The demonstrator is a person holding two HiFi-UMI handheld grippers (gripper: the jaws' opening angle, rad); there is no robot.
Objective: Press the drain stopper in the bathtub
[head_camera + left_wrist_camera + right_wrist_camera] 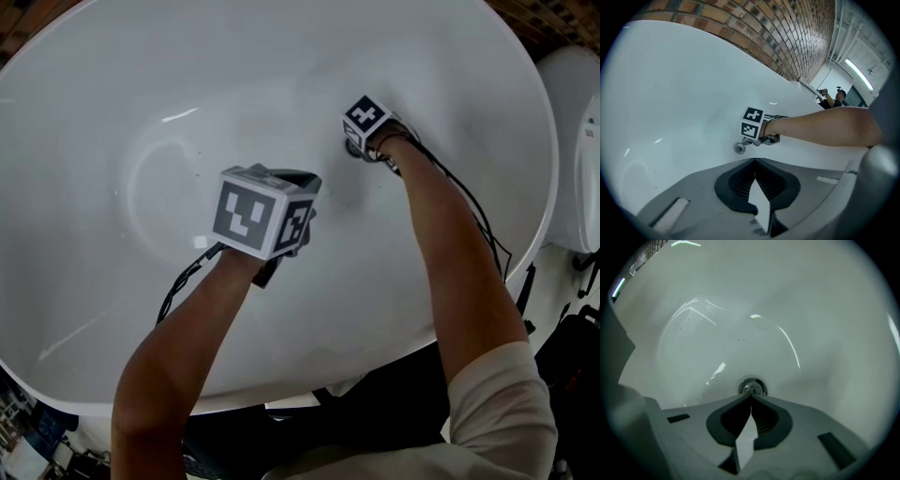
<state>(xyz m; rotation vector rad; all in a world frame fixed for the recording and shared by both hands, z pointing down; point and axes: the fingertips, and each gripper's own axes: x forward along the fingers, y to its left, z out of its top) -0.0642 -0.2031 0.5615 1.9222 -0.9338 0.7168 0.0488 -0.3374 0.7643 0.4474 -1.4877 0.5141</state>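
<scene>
Bathtub: white, oval, glossy; a few dark specks on the floor.

Drain stopper: round, chrome, set in the tub floor. Mostly hidden under the right gripper in head view; seen whole in left gripper view.

Right gripper: jaws closed tip to tip, nothing between. Tips right at the stopper's near edge; contact not certain. Held low in the tub on an outstretched arm, marker cube uppermost.

Left gripper: jaws closed, empty. Held over the tub floor, apart from the stopper, aimed toward it and the right gripper. Black cable trailing back along the forearm.

Brick wall: behind the tub's far rim, in left gripper view.

Person: far background, small, in left gripper view.
</scene>
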